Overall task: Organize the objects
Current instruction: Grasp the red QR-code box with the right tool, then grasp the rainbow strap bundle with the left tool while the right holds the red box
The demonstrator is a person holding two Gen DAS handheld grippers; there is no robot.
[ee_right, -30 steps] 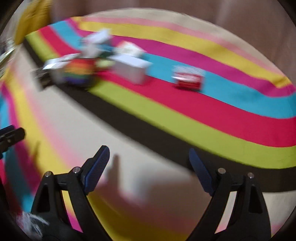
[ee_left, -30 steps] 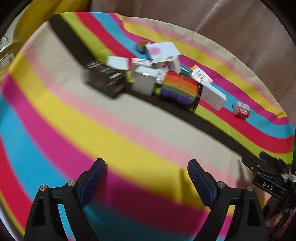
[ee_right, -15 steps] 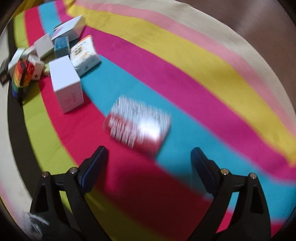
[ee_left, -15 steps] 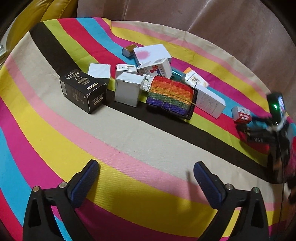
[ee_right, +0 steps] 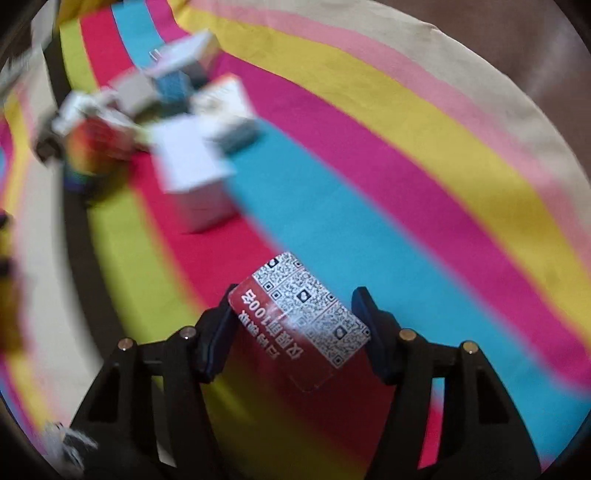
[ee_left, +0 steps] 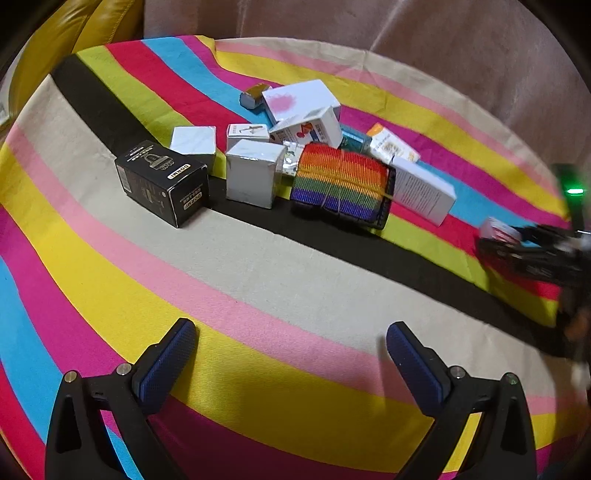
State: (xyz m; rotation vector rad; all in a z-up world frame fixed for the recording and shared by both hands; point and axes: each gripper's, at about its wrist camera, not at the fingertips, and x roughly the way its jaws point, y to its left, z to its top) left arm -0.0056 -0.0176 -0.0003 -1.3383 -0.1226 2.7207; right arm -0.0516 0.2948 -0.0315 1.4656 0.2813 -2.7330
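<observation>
A small red and white box [ee_right: 301, 317] with QR codes sits between the fingers of my right gripper [ee_right: 295, 319], whose jaws press its two sides. The same box [ee_left: 496, 229] shows at the far right of the left wrist view, at the tip of the right gripper [ee_left: 532, 251]. My left gripper [ee_left: 290, 354] is open and empty over the yellow and pink stripes. A cluster of boxes lies ahead of it: a black box [ee_left: 162, 182], a silver box [ee_left: 253, 177], a rainbow woven pouch [ee_left: 340, 182], and a long white box [ee_left: 423, 190].
A striped cloth [ee_left: 258, 266] covers the surface. More small white boxes [ee_left: 301, 98] and a teal one [ee_left: 354, 142] lie at the back of the cluster. A yellow cushion [ee_left: 74, 33] and a brown backing [ee_left: 406, 40] lie beyond the cloth.
My right gripper has moved onto the red and white box and closed on it. My left gripper has drawn a little closer to the cluster of boxes.
</observation>
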